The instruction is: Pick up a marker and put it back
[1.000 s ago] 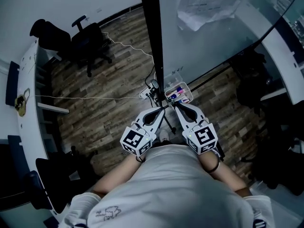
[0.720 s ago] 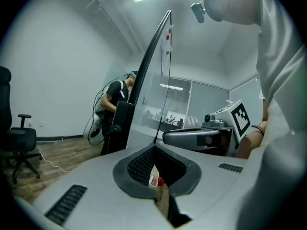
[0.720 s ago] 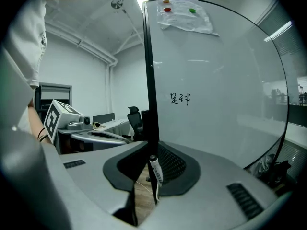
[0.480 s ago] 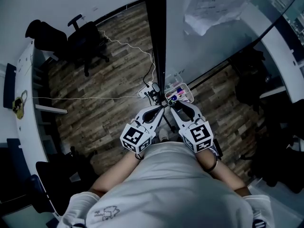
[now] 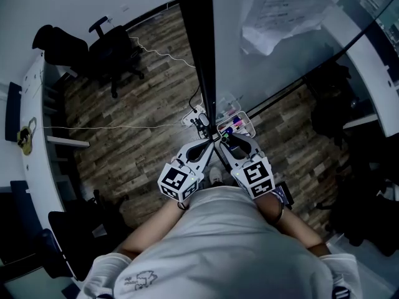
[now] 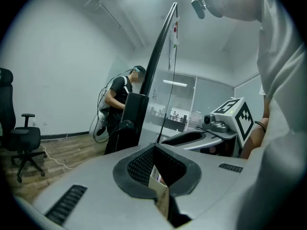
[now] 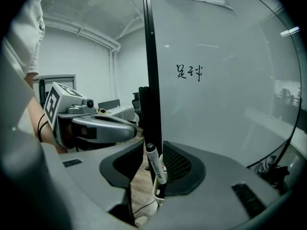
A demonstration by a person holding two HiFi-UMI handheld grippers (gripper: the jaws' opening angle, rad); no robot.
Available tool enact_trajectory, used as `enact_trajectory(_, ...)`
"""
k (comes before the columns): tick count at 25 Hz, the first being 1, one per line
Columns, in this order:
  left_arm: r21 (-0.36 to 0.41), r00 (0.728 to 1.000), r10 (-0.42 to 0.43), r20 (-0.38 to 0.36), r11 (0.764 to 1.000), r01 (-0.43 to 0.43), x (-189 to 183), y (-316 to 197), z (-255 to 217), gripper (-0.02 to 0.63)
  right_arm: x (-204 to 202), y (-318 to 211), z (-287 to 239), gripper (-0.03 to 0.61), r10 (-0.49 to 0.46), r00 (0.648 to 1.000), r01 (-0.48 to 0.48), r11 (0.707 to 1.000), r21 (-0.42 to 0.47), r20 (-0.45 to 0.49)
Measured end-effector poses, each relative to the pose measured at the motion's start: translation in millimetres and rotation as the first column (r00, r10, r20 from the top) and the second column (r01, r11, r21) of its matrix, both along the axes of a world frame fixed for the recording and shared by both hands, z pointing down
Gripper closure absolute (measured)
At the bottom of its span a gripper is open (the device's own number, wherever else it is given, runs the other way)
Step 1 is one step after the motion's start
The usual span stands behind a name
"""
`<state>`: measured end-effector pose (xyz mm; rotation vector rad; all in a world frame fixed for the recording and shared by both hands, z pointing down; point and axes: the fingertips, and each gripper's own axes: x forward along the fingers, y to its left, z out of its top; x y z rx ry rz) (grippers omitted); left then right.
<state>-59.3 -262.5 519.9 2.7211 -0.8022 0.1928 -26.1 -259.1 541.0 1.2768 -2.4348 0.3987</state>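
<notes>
A black marker (image 7: 156, 163) stands upright between my right gripper's (image 7: 152, 145) jaws, its lower end in a white holder (image 7: 156, 191). The jaws are opening: the marker leans by the right jaw and a gap shows on its left, so the pads do not press it. From above, the right gripper (image 5: 224, 141) points at the clear tray (image 5: 244, 128) of coloured markers at the whiteboard's foot. My left gripper (image 5: 210, 142) sits beside it, its jaws (image 6: 154, 148) meeting at the tips, with no marker in it.
The whiteboard (image 7: 225, 80) with dark writing (image 7: 188, 72) and a black edge post (image 7: 151, 71) stands straight ahead. A power strip (image 5: 194, 114) and a cable lie on the wood floor. An office chair (image 5: 111, 50) is behind left. A person (image 6: 119, 102) stands past the board.
My right gripper has drawn a little left and back toward my body. The left gripper has stayed where it was.
</notes>
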Motion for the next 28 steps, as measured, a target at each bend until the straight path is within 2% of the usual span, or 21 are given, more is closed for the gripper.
enact_trajectory(14,-0.017,1.0,-0.016,0.01,1.0,0.016,-9,0,9,0.607,-6,-6,18,0.466,0.014,0.999,-0.016,0.999,-0.039,-0.047)
enact_trajectory(20,-0.02,1.0,-0.013,0.009,1.0,0.013,-10,0,9,0.607,-2,-11,17,0.492,0.042,0.995,-0.044,0.999,-0.017,-0.085)
enact_trajectory(28,0.001,1.0,0.012,0.003,1.0,-0.012,-6,0,2,0.607,7,-11,6,0.506,0.079,0.993,-0.078,0.997,0.013,-0.086)
